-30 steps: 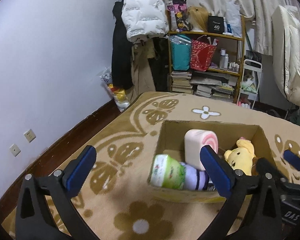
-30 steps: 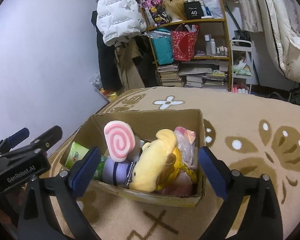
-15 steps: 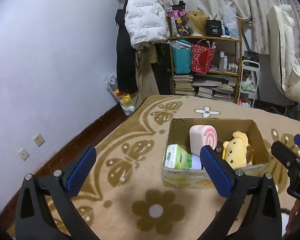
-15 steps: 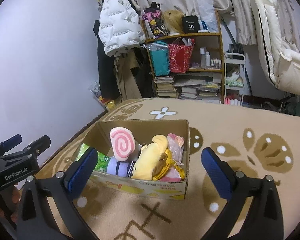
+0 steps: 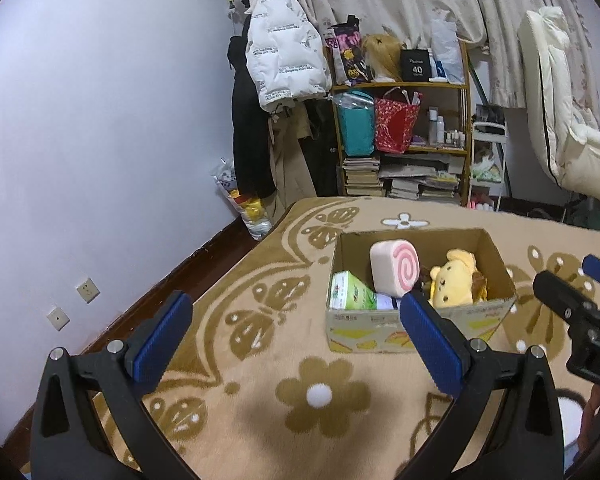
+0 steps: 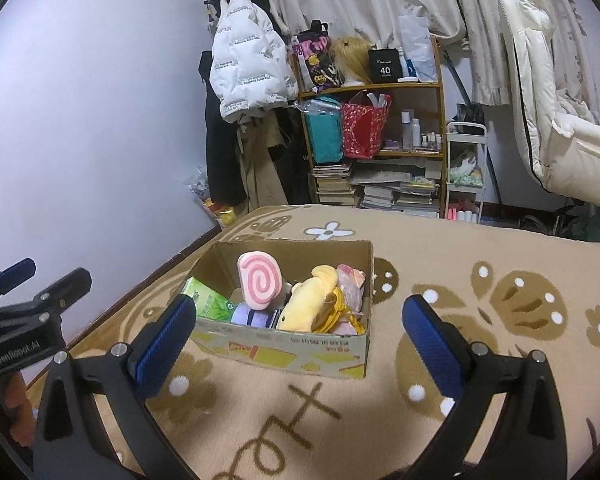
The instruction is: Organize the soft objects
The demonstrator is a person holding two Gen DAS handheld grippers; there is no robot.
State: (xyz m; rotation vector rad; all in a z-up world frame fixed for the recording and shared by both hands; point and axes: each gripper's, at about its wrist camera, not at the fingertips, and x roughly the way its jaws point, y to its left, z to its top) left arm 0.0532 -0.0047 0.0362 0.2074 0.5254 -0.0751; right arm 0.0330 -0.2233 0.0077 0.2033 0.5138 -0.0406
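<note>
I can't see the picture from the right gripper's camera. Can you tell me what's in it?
An open cardboard box sits on a tan flowered blanket, stuffed with a pink swirl cushion, a yellow plush toy and a green tissue pack. The right gripper is open and empty.

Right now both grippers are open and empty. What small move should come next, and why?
Probably nothing more than lowering both: the cardboard box already holds the yellow plush, pink swirl cushion and green pack, and no soft object lies loose on the blanket.

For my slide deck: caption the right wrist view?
Open right gripper before a cardboard box of soft toys on a patterned blanket.
</note>
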